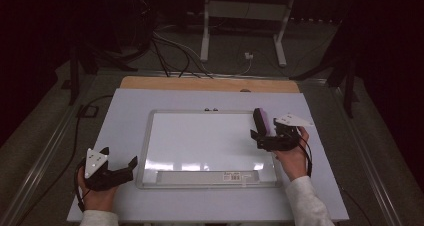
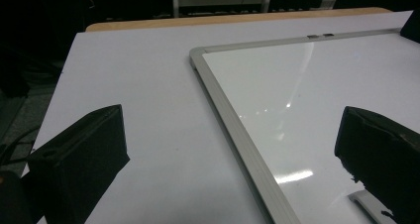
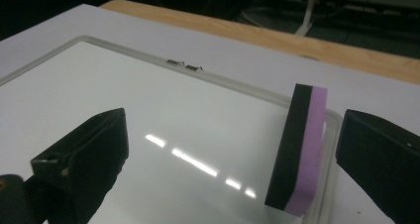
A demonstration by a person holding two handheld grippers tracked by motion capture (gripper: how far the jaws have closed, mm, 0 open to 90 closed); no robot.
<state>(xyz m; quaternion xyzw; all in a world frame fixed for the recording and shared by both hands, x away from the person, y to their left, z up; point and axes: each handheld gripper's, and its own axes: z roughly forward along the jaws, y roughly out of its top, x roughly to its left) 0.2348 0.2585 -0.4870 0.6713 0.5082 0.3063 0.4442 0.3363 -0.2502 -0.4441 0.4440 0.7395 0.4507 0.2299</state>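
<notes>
My right gripper (image 1: 261,134) had its fingers (image 3: 84,159) spread wide w/ nothing pressed between them. In the right gripper view the eraser (image 3: 298,154), a black-and-purple block, stood on edge between the two fingers, nearer the right one, w/ a gap showing on both sides, so no contact that I could see. Its purple foam face was toward the right finger, black face toward the left. It stood on the right rim of the whiteboard (image 1: 200,136), tilted slightly. In the high view the eraser (image 1: 262,121) was just ahead of the gripper, at the board's far right corner area.

My left gripper (image 1: 120,168) also had its fingers (image 2: 81,157) wide apart, holding nothing. It sat low over the table (image 1: 125,111) at the near left, just beside the whiteboard's left frame (image 2: 233,120); the frame's edge ran between the two fingers in the left gripper view, one finger over bare table, the other over the white surface.

The board lay flat mid-table, surface wiped clean as far as I could tell, w/ light glare streaks near its front. A tray strip w/ a small barcode label (image 1: 232,176) ran along the near edge. Two small clips (image 1: 211,109) sat on the far frame. A wooden edge (image 1: 210,84) showed beyond the table's white top.
</notes>
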